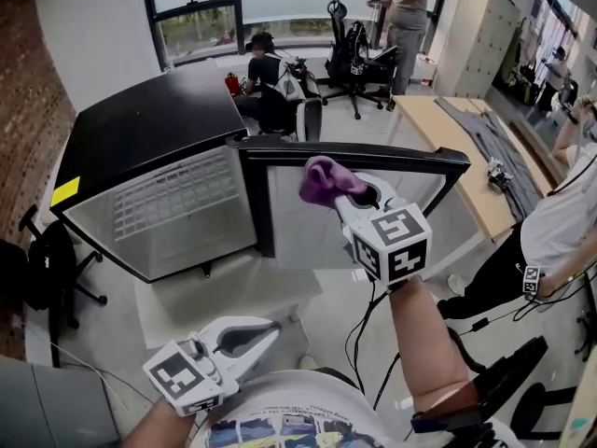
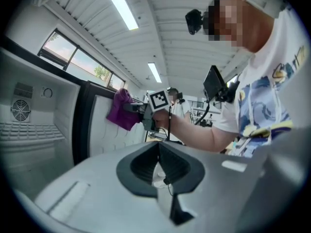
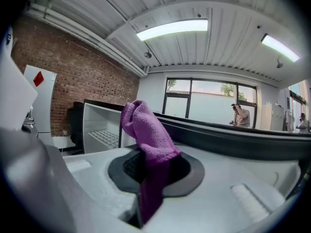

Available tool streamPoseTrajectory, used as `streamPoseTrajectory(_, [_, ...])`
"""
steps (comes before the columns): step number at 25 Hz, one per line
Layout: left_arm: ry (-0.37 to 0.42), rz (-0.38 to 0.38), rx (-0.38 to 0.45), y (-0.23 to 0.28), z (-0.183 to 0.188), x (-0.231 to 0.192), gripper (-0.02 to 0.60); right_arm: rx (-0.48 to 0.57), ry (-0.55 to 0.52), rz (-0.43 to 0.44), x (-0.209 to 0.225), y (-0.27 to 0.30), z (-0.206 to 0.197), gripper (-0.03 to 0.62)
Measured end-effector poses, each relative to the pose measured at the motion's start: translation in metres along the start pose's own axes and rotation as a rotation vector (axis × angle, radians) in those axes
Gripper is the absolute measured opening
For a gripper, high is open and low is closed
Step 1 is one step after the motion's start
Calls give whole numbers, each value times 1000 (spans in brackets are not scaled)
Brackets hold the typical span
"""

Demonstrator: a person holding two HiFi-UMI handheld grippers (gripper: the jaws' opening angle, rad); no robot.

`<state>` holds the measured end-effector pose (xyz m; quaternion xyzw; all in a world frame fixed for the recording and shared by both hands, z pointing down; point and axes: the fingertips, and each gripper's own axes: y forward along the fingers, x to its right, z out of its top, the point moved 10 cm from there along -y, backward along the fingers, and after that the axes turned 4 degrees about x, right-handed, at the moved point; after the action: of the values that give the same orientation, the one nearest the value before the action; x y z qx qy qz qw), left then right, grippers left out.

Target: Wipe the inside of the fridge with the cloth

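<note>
A small black fridge (image 1: 159, 124) stands open on the floor, its white inside (image 1: 182, 208) with a wire shelf facing me. Its door (image 1: 359, 157) swings out to the right. My right gripper (image 1: 350, 194) is shut on a purple cloth (image 1: 326, 180), held in front of the door's inner face, just below its top edge. The right gripper view shows the cloth (image 3: 148, 135) bunched above the jaws, the fridge (image 3: 102, 125) beyond to the left. My left gripper (image 1: 266, 332) hangs low by my body, shut and holding nothing. From it I see the cloth (image 2: 120, 111) against the door (image 2: 102, 130).
A black office chair (image 1: 47, 269) stands left of the fridge. A wooden table (image 1: 466, 147) and a person (image 1: 550, 236) are at the right. More people and chairs (image 1: 359, 54) are by the far windows. Cables trail on the floor near my feet.
</note>
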<state>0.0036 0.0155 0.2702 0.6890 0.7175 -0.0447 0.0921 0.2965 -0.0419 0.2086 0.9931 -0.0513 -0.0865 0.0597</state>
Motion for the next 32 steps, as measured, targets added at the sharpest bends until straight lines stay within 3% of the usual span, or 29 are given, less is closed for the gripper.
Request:
streamPoseTrajectory(11, [-17,-94,-29,53,2,3,6,-34,0,-168,53,-54,-16,54])
streamPoseTrajectory(24, [-6,-183,-61,75,-1,11,6,-108,11,-408,102,-117,-32,54])
streamPoseTrajectory(32, [-2,-192,-58,63,-2,16,6,-103,24,-435,98,-133,-29,54])
